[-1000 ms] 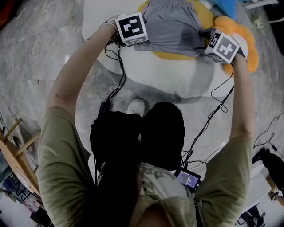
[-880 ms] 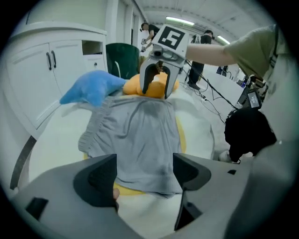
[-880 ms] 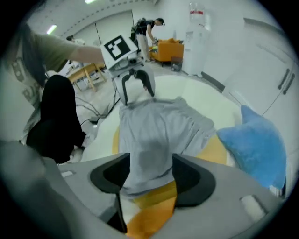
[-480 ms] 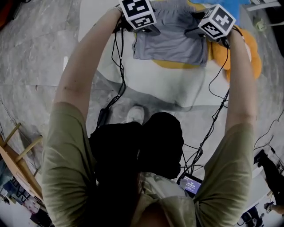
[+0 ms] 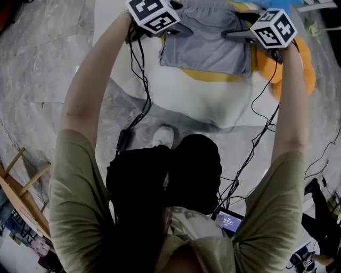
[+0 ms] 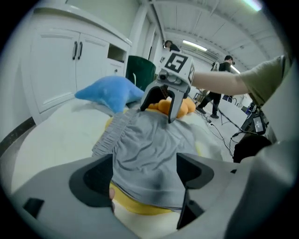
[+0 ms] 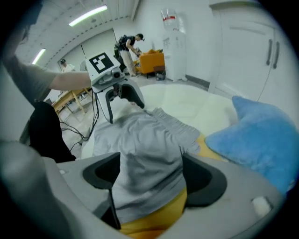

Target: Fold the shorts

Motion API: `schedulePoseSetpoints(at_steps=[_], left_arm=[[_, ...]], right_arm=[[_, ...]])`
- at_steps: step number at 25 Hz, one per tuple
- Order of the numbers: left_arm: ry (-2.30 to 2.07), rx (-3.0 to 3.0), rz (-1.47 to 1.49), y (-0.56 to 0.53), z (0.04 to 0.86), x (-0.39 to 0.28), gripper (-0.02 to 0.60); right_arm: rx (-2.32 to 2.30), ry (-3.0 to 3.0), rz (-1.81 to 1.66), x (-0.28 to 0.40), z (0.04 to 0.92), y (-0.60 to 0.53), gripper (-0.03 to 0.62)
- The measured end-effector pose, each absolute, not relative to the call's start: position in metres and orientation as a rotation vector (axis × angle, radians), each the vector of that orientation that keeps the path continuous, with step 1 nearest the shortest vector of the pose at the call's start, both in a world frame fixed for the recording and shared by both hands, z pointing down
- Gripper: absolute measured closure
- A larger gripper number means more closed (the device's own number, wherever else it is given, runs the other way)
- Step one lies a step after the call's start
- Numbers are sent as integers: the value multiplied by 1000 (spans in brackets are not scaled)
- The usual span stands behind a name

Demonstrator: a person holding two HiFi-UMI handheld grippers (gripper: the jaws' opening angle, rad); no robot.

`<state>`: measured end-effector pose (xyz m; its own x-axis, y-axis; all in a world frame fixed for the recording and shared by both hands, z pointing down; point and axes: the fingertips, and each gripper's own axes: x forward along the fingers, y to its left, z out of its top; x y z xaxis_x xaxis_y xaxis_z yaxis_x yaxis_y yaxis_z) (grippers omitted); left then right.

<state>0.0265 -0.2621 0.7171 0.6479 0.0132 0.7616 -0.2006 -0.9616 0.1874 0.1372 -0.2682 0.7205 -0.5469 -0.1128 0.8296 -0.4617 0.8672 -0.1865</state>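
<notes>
**Two pairs of jaws spread wide over the grey shorts (image 5: 205, 45)**

Both grippers have just been opening their jaws, and they now stand far apart. In the left gripper (image 6: 145, 175) view, grey cloth shows in the gap between the dark pads (image 6: 91, 179), but neither pad presses on it. The right gripper (image 7: 149, 179) view shows the same: fabric lies in the gap and the pads on either side are clear of it. Neither gripper grips anything.

The grey shorts (image 6: 145, 144) lie spread out, lightly wrinkled, with the gathered elastic waistband along the edge farthest from the person. From the head view, the left gripper (image 5: 178, 29) sits at the shorts' upper left corner and the right gripper (image 5: 234, 34) at the upper right. Each gripper points inward towards the other, and each carries its marker cube (image 5: 152, 13) on top.

Under the shorts lies a yellow cushion (image 5: 213, 75), its edge peeking out along the near hem. An orange plush (image 5: 306, 58) lies just beside it on the right, and a blue plush (image 7: 261, 130) lies beyond the waistband. All of this rests on a white surface (image 5: 202, 104).

Black cables (image 5: 141, 80) trail from both grippers down towards the floor. The person's bare forearms (image 5: 93, 85) reach forward from olive sleeves. White cabinets (image 6: 70, 60) line the wall behind.
</notes>
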Motion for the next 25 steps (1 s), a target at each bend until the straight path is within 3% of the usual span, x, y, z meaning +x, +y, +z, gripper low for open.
schedulePoseSetpoints(at_steps=[11, 17, 25], left_arm=[[-970, 2729, 434, -203, 590, -42, 173], [-1282, 2645, 314, -151, 501, -69, 173], [-1547, 2418, 265, -82, 299, -91, 176]], right_arm=[[1403, -2599, 190, 179, 588, -170, 183], [1787, -2510, 84, 178, 488, -119, 183], [2053, -2378, 0, 154, 249, -66, 186]])
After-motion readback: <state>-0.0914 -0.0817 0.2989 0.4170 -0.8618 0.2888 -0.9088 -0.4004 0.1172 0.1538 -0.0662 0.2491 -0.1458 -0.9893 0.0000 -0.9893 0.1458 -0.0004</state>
